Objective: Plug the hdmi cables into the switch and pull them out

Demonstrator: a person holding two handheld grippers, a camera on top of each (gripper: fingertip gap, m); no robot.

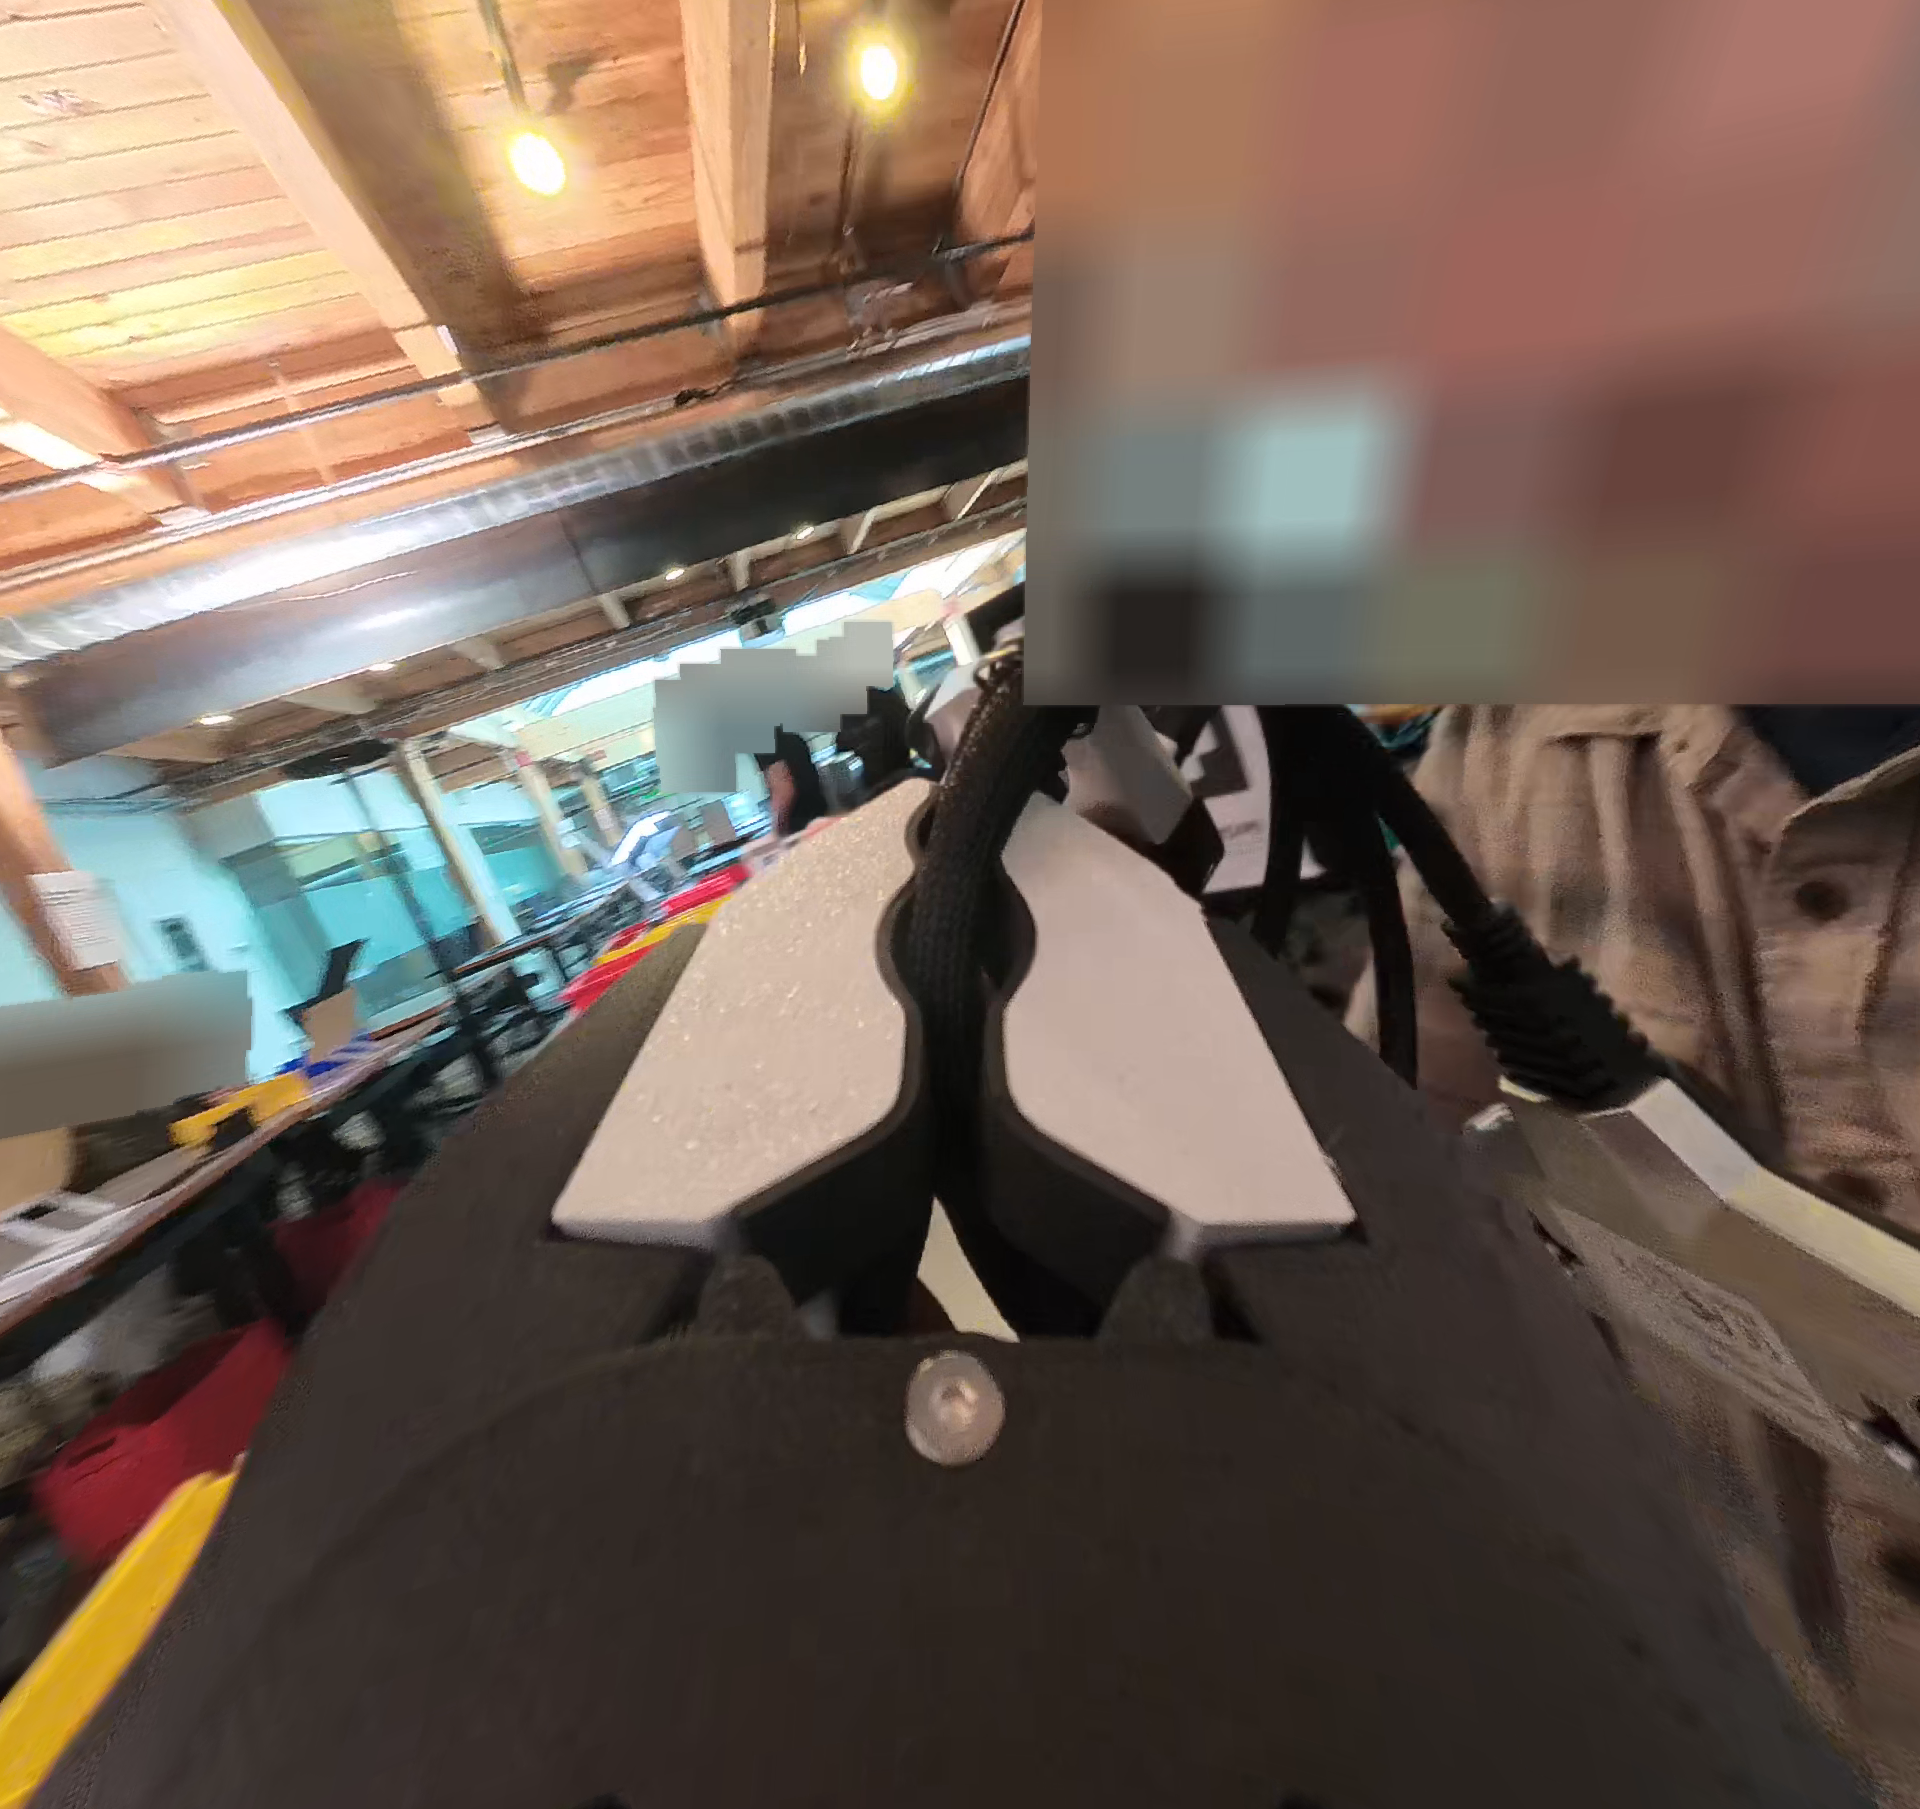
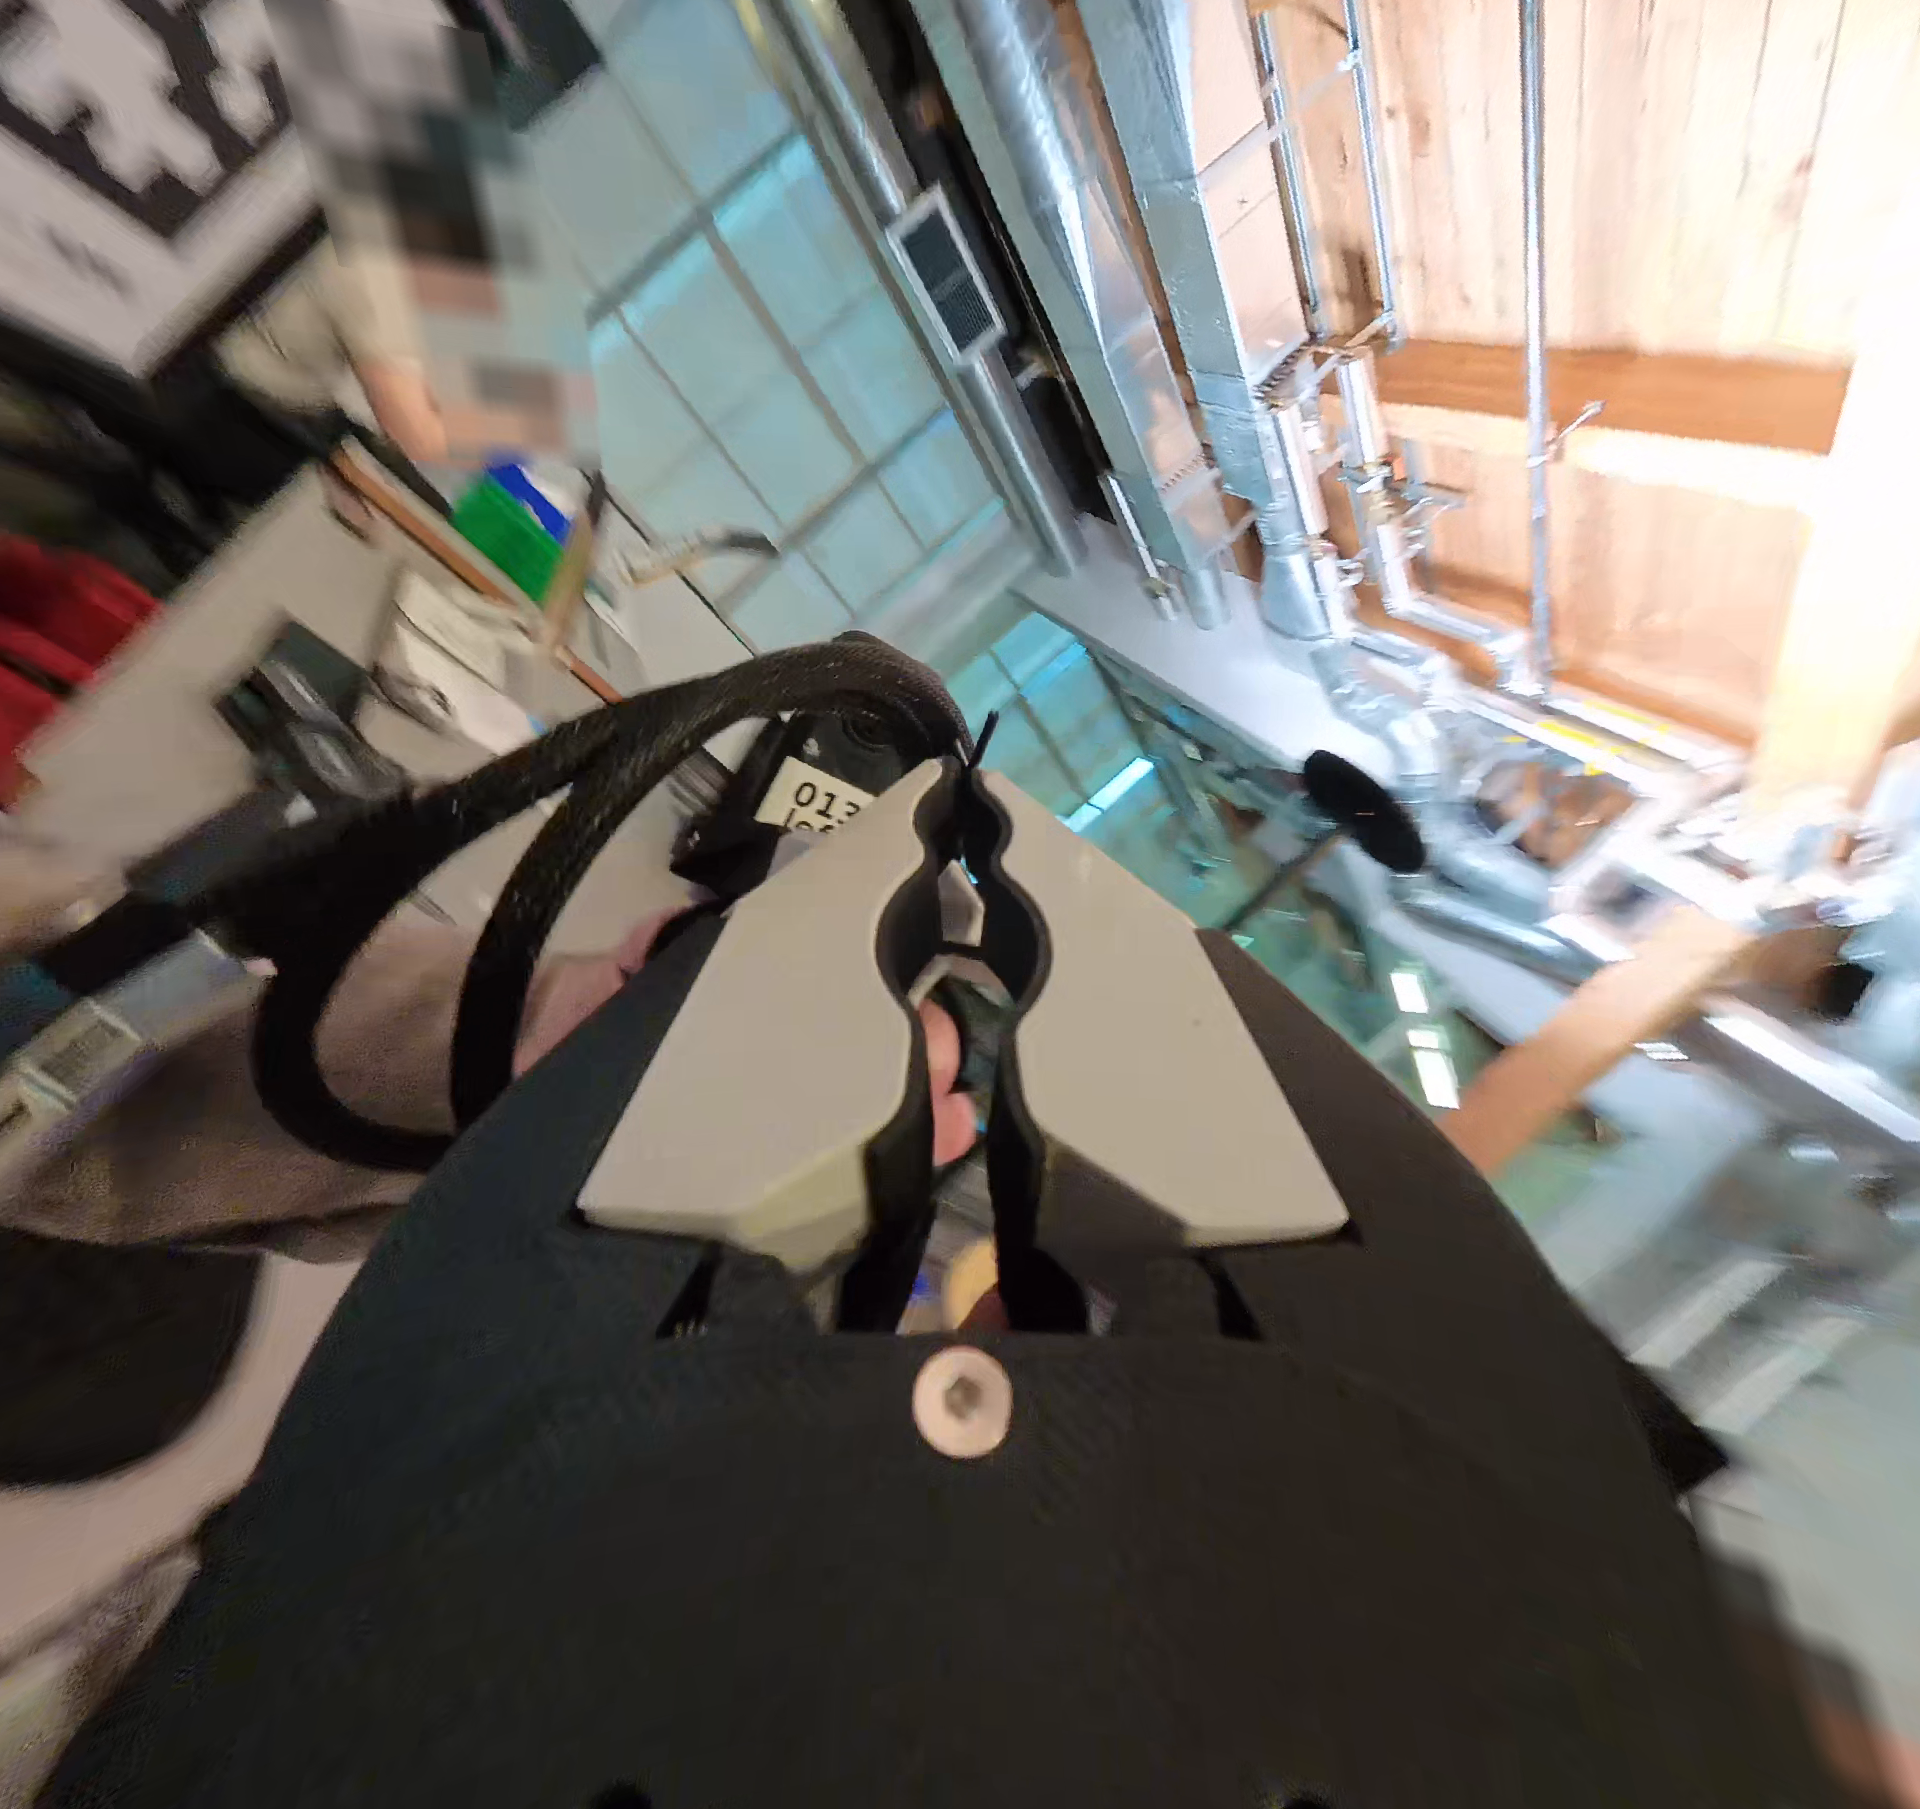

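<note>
Both grippers point up towards the ceiling. In the left wrist view my left gripper (image 1: 966, 809) is shut on a black braided HDMI cable (image 1: 951, 938) that runs up between its grey fingers (image 1: 790, 1011). To the right, a silver metal switch (image 1: 1704, 1281) is held up with a black plug (image 1: 1558, 1021) seated in its edge. In the right wrist view my right gripper (image 2: 961, 783) is shut on the end of a braided cable (image 2: 582, 814) that loops off to the left. A blurred grey box (image 2: 166, 679) at the left may be the switch.
A person in a beige shirt (image 1: 1683, 876) stands close on the right. The other gripper's body with a black-and-white marker (image 1: 1236, 803) is just behind the left fingertips. A hand (image 2: 940, 1063) shows through the right gripper's gap. Benches with red and yellow bins (image 1: 114, 1447) lie lower left.
</note>
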